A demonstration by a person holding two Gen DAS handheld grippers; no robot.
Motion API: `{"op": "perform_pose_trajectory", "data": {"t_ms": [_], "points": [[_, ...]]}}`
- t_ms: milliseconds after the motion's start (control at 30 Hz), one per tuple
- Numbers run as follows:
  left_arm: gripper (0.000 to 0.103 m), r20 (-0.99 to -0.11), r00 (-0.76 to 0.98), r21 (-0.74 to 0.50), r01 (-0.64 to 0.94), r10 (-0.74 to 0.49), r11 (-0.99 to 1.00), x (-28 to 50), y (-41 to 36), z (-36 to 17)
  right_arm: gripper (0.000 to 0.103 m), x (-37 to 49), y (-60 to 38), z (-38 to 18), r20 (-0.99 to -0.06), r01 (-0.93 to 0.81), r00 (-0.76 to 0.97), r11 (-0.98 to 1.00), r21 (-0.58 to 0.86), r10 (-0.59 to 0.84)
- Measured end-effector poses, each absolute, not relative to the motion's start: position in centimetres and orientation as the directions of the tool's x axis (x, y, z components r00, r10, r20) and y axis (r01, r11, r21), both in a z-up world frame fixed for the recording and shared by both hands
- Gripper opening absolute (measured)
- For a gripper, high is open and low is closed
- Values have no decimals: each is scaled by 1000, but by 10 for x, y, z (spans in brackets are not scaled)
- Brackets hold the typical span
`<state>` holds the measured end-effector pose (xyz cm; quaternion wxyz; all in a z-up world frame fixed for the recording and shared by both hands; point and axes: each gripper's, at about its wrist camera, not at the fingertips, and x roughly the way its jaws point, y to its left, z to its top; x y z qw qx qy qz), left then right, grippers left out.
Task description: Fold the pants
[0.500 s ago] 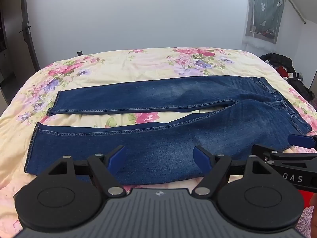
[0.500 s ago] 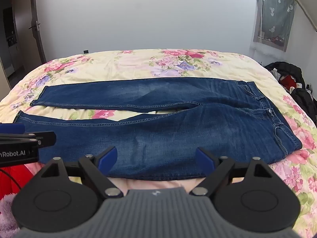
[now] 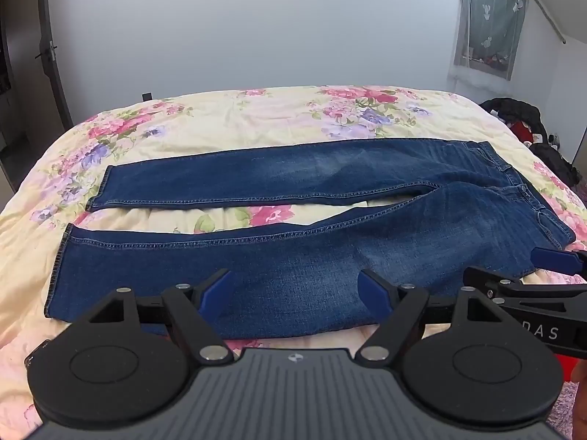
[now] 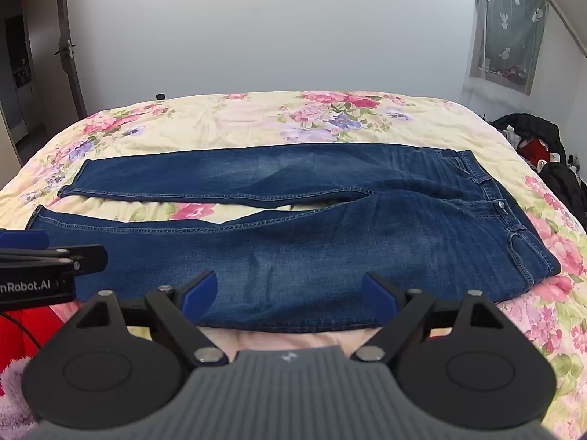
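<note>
Dark blue jeans [image 3: 312, 242] lie flat across the flowered bedspread [image 3: 256, 117], waistband to the right, leg hems to the left, the two legs spread slightly apart. They show the same way in the right wrist view [image 4: 330, 242]. My left gripper [image 3: 297, 288] is open and empty, just above the near leg's front edge. My right gripper [image 4: 290, 293] is open and empty, over the near leg closer to the waistband. Each gripper shows at the edge of the other's view, the right one [image 3: 550, 260] and the left one [image 4: 25, 240].
A pile of dark and red clothes [image 4: 539, 146] lies off the bed's right side. A door [image 4: 69, 47] stands at the back left, a curtained window [image 4: 510, 33] at the back right. Red and pink fabric [image 4: 22, 333] lies by the bed's near left edge.
Both views have barely shifted. The jeans and both open grippers stand as before.
</note>
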<state>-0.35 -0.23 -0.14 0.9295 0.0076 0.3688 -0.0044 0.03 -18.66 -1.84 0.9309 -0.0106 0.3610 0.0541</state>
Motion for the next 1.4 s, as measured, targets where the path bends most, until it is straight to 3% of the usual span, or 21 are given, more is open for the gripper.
{"op": "perform_pose_trajectory", "data": {"t_ms": [1400], "points": [[90,-694,720,-12,2,-10,1000,-3,2,-3,82,1,-182,-21,-678,-118,728,993,21,100]]}}
